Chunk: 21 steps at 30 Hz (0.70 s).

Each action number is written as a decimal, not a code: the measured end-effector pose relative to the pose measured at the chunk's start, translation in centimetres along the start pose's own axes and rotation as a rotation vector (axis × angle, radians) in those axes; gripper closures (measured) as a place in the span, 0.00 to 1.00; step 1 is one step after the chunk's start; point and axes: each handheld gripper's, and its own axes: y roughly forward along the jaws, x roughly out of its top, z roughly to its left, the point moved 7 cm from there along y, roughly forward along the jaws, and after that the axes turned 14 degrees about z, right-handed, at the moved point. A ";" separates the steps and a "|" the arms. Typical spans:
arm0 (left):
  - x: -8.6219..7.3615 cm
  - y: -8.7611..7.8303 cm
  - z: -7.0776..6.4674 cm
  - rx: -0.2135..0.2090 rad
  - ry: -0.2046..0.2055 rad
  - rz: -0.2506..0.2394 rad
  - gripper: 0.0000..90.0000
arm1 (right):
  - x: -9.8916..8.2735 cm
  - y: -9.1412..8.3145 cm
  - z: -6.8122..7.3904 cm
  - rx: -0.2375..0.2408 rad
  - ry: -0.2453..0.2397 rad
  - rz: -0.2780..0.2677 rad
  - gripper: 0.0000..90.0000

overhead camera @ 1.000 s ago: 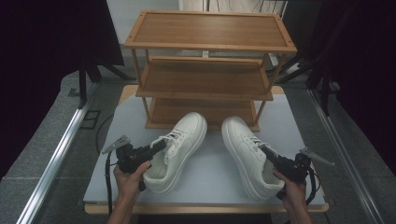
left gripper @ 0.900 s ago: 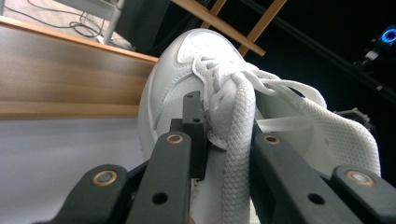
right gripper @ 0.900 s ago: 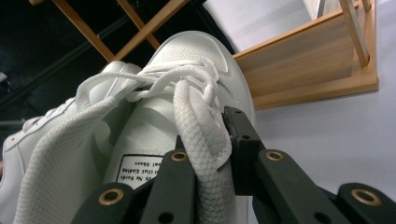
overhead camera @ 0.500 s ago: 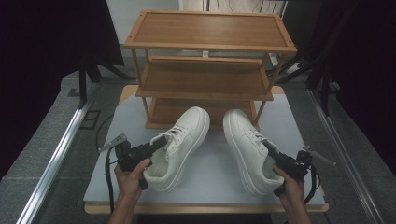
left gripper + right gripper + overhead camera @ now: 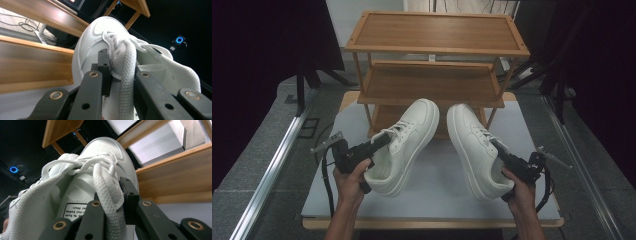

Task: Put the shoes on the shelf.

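Both shoes have risen toward the frame's centre, toes tipped at the shelf (image 5: 432,82). Left gripper (image 5: 379,142) clamps the left shoe (image 5: 404,145), right gripper (image 5: 502,152) the right shoe (image 5: 474,145), each by its soft, light tongue and laces.

In the high view, the lowest board of the wooden rack (image 5: 432,80) is largely covered by the toes of the left shoe (image 5: 404,145) and the right shoe (image 5: 477,150). The tips of the left gripper (image 5: 384,141) and of the right gripper (image 5: 498,148) are buried in the shoe openings, so the contact of the pads cannot be made out there. The near edge of the worktop (image 5: 437,197) is cut by both forearms. In the right gripper view, the printed label (image 5: 75,213) is partly covered and cannot be read.
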 end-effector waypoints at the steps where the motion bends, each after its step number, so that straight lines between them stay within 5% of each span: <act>1: 0.2 0.0 -0.1 -0.003 0.002 -0.004 0.90 | 0.2 0.0 0.2 0.004 0.000 -0.003 0.91; 10: 1.8 0.6 -0.9 -0.017 0.022 -0.023 0.90 | 2.4 0.5 1.5 0.026 -0.001 -0.033 0.91; 21: 3.7 1.8 -0.2 -0.015 0.000 -0.056 0.90 | 5.1 1.2 2.1 0.023 0.027 -0.073 0.91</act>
